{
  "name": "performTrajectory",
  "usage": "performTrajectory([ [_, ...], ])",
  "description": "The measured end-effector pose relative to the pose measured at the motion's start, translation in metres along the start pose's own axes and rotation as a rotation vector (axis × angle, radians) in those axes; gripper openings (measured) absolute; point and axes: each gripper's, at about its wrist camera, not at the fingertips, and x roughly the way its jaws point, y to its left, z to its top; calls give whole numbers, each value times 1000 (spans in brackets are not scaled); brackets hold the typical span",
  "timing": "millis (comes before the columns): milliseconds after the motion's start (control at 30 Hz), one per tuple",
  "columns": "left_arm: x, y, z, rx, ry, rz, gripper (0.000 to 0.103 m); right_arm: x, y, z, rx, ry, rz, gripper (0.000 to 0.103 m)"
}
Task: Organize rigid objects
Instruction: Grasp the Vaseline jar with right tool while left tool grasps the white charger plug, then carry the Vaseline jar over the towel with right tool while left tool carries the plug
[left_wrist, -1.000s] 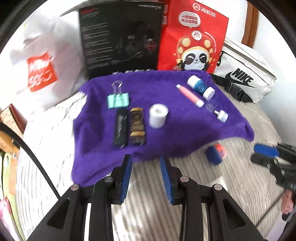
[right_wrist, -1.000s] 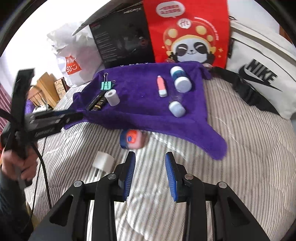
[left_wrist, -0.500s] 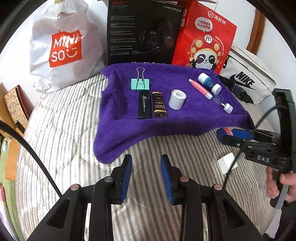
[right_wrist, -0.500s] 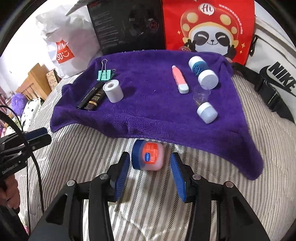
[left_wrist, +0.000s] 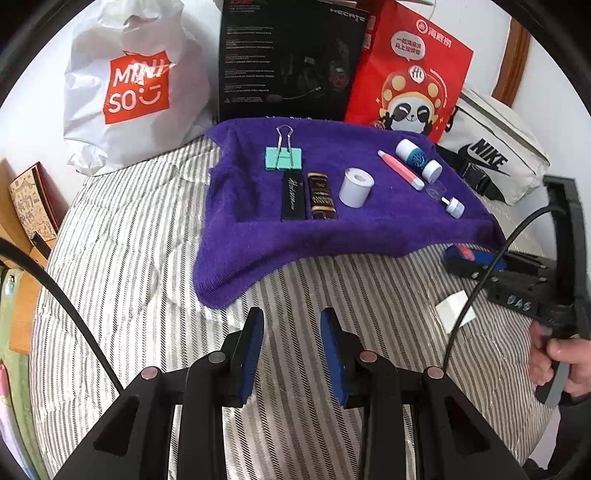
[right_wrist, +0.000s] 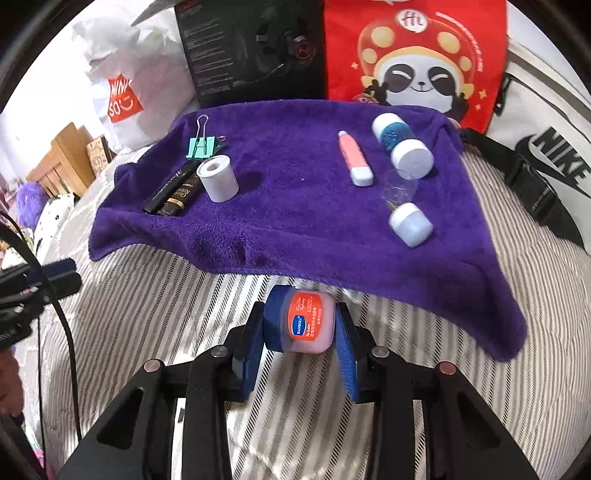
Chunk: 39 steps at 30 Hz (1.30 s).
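Right gripper (right_wrist: 300, 328) is closing on the small pink lip balm jar (right_wrist: 301, 320) with a blue lid; its jaws have just been closing and the blue pads are now pressing both sides of the jar, lid toward the left pad. The jar is lying on its side on the striped bedspread (right_wrist: 155, 295), just off the near edge of the purple towel (right_wrist: 295, 199). In the left wrist view the same jar (left_wrist: 461, 253) is showing between the right gripper's fingertips, past the towel's right corner.

Left gripper (left_wrist: 291, 332) is hovering over the bedspread, jaws slightly apart, nothing between them.

On the towel, left group: green binder clip (left_wrist: 283, 157), black tube (left_wrist: 293, 195), dark brown tube with gold print (left_wrist: 322, 195) lying side by side, white tape roll (left_wrist: 356, 187) standing just beside them. Right group: pink tube (left_wrist: 400, 170), white bottle with blue label (left_wrist: 418, 159), clear dropper bottle with white cap (left_wrist: 448, 199).

A white plug adapter (left_wrist: 455, 314) is lying on the bedspread near the right gripper. A hand (left_wrist: 561, 360) is squeezing that gripper's handle.
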Motion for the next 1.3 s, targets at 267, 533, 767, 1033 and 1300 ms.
performTrajectory([
  [267, -2, -36, -3, 27, 3, -61, 30, -40, -35, -26, 4, -89, -110, 36],
  [533, 4, -86, -1, 79, 20, -101, 30, -47, -80, -59, 83, -111, -90, 36],
  [767, 11, -114, -2, 90, 37, -116, 30, -45, -84, -70, 47, -116, -52, 36],
  [1033, 28, -126, 0, 70, 67, -139, 32, -44, -87, -70, 52, -115, -40, 37],
  [1300, 45, -142, 0, 87, 111, -116, 37, -44, -83, -70, 45, -113, -47, 37],
])
